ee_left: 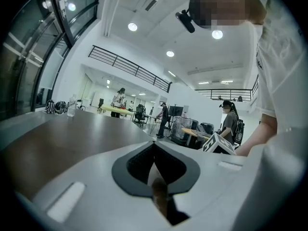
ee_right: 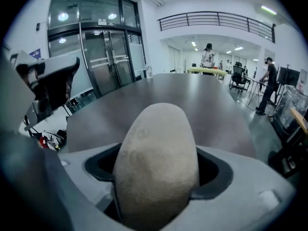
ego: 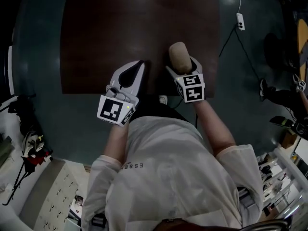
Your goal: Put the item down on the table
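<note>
The right gripper (ego: 182,66) is clamping the beige potato-like item (ego: 180,55) just over the table's (ego: 106,42) near edge, ready for lowering; the left gripper (ego: 139,65) is idling alongside, jaws together, empty.

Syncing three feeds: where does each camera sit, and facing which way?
Head view: on the person's head, facing steeply down at the table; shirt, forearms, left gripper and right gripper show.
Left gripper view: on the left gripper, facing along shut jaws across the table; shirt and arm at right.
Right gripper view: on the right gripper, facing along jaws clamped on the tan item.
Shared: each gripper view catches the other gripper.
</note>
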{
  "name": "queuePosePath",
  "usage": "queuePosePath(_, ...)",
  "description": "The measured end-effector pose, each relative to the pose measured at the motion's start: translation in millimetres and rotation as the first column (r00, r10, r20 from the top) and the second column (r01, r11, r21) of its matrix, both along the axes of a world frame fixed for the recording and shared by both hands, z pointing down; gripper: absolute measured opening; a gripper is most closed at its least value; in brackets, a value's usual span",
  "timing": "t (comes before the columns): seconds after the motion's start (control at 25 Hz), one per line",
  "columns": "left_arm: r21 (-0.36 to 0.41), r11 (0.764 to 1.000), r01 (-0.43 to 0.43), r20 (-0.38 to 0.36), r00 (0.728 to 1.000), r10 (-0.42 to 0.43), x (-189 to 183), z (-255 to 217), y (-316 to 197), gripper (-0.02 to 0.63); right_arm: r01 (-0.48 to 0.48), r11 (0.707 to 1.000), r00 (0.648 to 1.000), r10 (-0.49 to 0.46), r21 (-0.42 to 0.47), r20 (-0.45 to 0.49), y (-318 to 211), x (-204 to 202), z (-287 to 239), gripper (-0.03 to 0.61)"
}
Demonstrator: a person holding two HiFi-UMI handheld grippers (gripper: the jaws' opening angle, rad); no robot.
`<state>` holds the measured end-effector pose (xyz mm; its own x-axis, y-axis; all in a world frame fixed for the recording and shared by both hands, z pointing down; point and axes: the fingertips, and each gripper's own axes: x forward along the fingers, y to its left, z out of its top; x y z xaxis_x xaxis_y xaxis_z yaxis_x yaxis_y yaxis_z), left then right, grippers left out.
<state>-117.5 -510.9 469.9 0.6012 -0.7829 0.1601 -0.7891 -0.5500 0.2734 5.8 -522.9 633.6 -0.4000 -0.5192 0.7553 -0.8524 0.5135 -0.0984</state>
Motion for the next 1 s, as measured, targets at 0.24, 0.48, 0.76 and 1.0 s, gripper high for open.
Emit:
queuePosePath(0.24,-0.041,0.999,-0.004,-0.015,1.000,0.003,-3,19,-11,0.017,0.003,0.999,1.000,-0.004,-0.050,-0.030,-2,-5,23,0.399)
queuePosePath(0.48,-0.073,0.997,-0.014,-0.015,1.000,0.013,-2,30,-6,0.017,0.001,1.000,0.997,-0.001,-0.006,-0.077,-6,-4,31,0.402)
queuePosePath(0.76,-0.043,0.999,-0.019,-0.015,1.000,0.018,7,13,0,0.017,0.012,0.999,1.000,-0.011,0.053,-0.013,-7,-2,-5,0.443)
queuePosePath(1.0,0.053,0.998,-0.015,0.012,1.000,0.015,25,-31,15,0.017,-0.008,0.943,0.993,-0.032,0.334,0.115,5,16,-112,0.367)
